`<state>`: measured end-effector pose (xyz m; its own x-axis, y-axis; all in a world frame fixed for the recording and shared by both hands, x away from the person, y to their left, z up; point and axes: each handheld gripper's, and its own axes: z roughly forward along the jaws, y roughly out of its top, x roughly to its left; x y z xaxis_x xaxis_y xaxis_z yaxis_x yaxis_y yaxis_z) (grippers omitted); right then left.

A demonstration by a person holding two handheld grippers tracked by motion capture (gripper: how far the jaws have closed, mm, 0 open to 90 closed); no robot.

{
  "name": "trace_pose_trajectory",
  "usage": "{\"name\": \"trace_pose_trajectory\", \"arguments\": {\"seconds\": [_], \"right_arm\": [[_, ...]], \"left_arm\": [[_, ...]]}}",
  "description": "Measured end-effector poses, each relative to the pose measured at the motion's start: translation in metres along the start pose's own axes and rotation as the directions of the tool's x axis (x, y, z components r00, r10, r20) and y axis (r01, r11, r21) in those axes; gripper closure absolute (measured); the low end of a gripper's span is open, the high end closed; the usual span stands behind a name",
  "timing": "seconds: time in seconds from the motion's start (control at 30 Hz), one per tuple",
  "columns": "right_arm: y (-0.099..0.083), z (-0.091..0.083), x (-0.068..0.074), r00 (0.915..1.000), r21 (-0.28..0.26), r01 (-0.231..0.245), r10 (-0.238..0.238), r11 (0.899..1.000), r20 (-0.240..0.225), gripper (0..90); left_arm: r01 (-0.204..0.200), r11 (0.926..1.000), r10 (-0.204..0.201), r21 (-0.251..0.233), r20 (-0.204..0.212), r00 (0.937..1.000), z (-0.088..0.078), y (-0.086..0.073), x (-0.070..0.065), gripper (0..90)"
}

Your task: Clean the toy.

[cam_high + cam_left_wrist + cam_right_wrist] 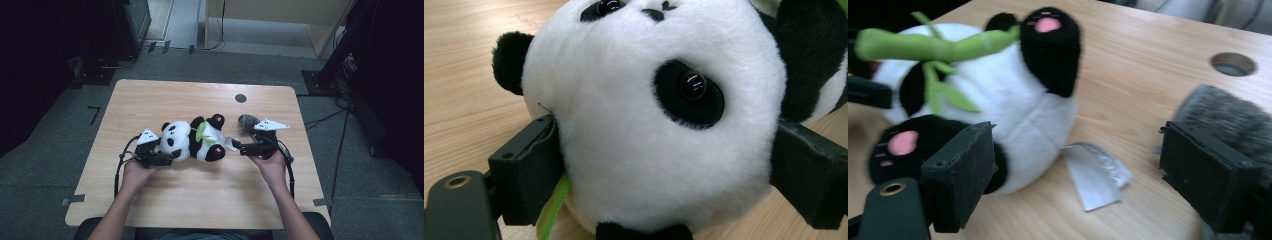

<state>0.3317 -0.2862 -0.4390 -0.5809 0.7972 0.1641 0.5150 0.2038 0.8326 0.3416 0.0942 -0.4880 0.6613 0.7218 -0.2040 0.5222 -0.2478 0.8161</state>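
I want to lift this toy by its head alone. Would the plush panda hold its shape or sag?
The plush panda would probably sag: its furry head already bulges between the left tongs squeezing it. It looks light for its size, being soft stuffing. The round body lying on the table might swing or roll once lifted.

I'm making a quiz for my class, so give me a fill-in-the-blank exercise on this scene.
1. The left gripper is clamped on the black-and-white plush panda's ____.
2. The panda holds a green ____ stalk.
3. The right gripper's jaws stand ____, nothing between them.
4. A round ____ is cut in the light wooden table.

Missing: head; bamboo; open; hole
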Motion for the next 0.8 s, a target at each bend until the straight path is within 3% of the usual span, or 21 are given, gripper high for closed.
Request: {"name": "trace_pose_trajectory", "arguments": {"seconds": [0.37, 0.63, 0.8], "right_arm": [[0.005, 0.006, 0.035, 0.9916, 0.003, 0.074, -0.074, 0.997, -0.106, 14.1], [0.004, 0.019, 0.055, 0.9749, 0.008, 0.144, -0.140, 0.990, -0.173, 14.2], [0.001, 0.032, 0.057, 0.9680, -0.004, 0.170, -0.168, 0.985, -0.187, 14.6]], "left_arm": [[-0.001, 0.9999, 0.001, 0.013, 0.000, 1.0000, 0.000, 0.002, 0.000, 9.2], [-0.005, 0.9999, 0.005, 0.014, 0.003, 1.0000, 0.000, 0.002, 0.001, 9.2], [-0.003, 0.9999, 0.003, 0.015, 0.003, 1.0000, 0.001, 0.003, 0.002, 9.2]]}}
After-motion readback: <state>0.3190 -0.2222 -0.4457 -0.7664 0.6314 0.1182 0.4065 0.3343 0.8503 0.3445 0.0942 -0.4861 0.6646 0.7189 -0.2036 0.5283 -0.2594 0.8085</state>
